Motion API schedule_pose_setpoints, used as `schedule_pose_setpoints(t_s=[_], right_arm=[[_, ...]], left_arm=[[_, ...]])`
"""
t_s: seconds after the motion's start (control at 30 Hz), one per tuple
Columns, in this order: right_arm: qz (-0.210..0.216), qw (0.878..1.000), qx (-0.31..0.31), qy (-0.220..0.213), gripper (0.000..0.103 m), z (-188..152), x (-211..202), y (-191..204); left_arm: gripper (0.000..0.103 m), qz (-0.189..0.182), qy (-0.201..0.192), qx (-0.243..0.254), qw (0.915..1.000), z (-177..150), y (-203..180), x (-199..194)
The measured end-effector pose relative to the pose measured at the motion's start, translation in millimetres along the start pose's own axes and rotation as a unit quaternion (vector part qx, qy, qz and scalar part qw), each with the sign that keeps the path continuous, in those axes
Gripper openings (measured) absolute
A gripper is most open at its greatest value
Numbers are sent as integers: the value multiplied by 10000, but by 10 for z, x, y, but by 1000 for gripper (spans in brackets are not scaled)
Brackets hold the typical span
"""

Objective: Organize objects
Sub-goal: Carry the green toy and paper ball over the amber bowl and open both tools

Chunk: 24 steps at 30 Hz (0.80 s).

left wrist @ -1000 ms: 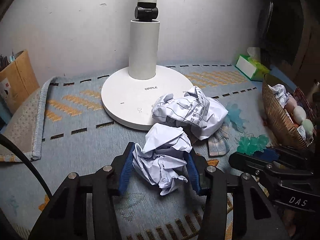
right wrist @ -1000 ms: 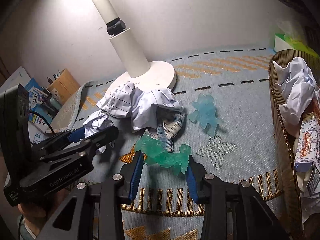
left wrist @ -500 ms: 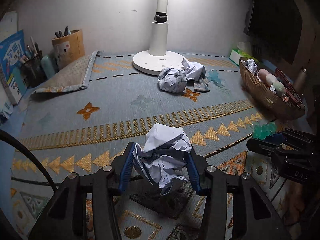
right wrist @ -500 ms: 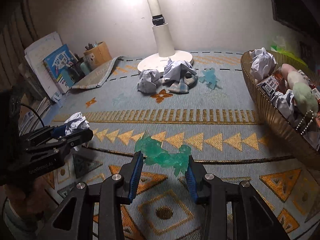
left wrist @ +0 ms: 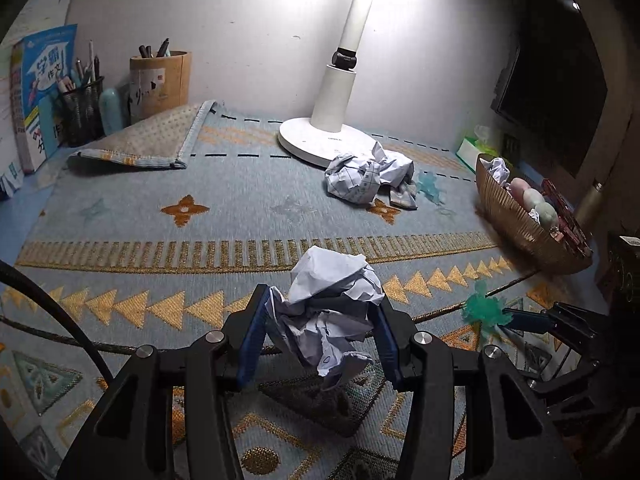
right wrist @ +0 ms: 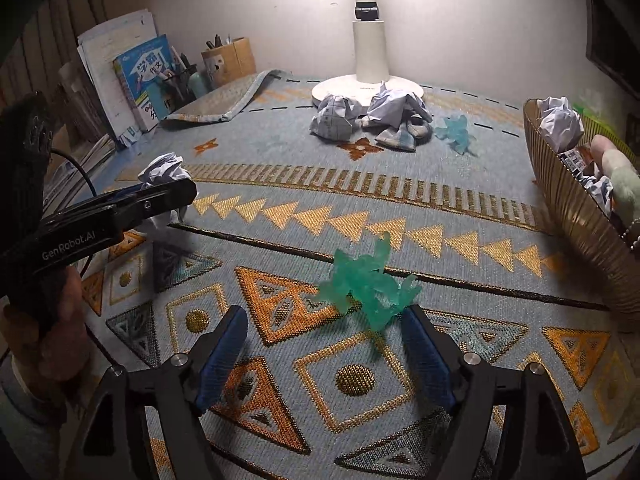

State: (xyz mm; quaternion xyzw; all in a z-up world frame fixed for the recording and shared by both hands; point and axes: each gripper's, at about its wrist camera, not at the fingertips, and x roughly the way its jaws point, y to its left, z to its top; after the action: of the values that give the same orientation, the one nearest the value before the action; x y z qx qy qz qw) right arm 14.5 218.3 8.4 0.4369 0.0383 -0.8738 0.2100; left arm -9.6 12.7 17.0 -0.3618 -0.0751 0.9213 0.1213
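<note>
The paper ball [left wrist: 328, 312] sits clenched in the left gripper [left wrist: 320, 336] above the patterned mat [left wrist: 160, 240], while the right gripper [right wrist: 324, 344], whose jaws have just been opening, stands released with the green toy [right wrist: 366, 284] seemingly dropping free between them. Two more paper wads [right wrist: 332, 118], a small cloth [right wrist: 404, 134] and a blue toy [right wrist: 454, 132] lie unsorted by the lamp [right wrist: 370, 60]. The basket [right wrist: 576, 220] at the right already holds several things.

From my left claw [left wrist: 318, 334], which carries a paper ball [left wrist: 328, 312], the lamp [left wrist: 334, 120] stands far ahead, with crumpled papers [left wrist: 360, 176] just before its base. The basket [left wrist: 520, 224] sits ahead to the right, the pen holder [left wrist: 160, 84] far ahead left. The toy [right wrist: 366, 284] lies just ahead of my right claw [right wrist: 324, 344], nearer its right finger.
</note>
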Motion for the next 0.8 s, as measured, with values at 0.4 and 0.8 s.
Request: schedule_pose_setpoints(t_s=[0.4,0.8], right_arm=[[81,9968,794,-59,78,133,36,-278],[-283,9978,489,-351,51,63,-33,-145]], left_arm=[[46,-37,60,-35,10000,6,35,20],[46,97,84,-59,9999,0,21,27]])
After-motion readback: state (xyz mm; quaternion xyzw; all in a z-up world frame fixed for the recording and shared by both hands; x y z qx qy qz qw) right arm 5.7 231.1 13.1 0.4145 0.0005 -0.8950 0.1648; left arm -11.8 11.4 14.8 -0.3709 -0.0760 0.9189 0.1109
